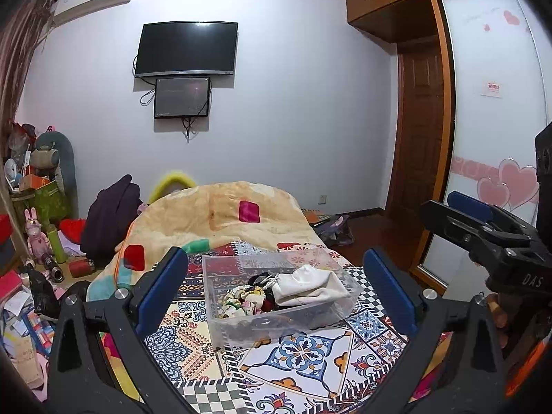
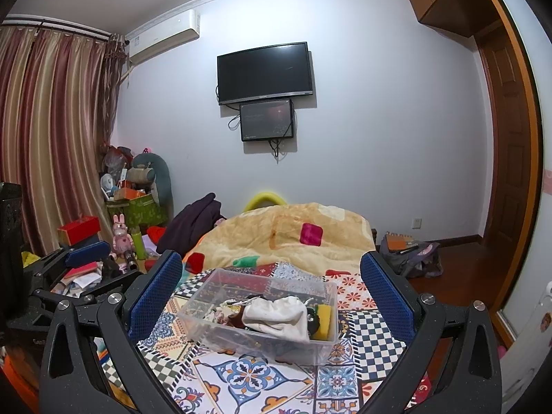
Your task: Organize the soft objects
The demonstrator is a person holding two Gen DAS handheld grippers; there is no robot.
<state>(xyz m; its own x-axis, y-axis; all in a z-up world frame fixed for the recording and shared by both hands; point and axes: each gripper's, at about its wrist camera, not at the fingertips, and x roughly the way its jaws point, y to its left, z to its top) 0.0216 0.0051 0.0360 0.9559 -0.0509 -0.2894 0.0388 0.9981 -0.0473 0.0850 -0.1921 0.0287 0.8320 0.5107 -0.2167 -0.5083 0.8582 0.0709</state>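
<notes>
Clear rectangular plastic bin (image 1: pixel 276 314) on patterned bedspread (image 1: pixel 303 355), crumpled white cloth pouch (image 1: pixel 310 288) + floral fabric (image 1: pixel 243 298) + yellow sponge (image 2: pixel 324 322) inside, left tongs (image 1: pixel 276 296) & right tongs (image 2: pixel 270 298) both spread wide, empty.

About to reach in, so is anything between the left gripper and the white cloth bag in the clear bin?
Nothing visible blocks it. The left gripper is open, above the open-topped clear bin, and the white cloth bag lies uncovered on top.

I see even, dim indoor light, sharp ahead of my grippers, fisheye bending and dark vignetting at edges.
</notes>
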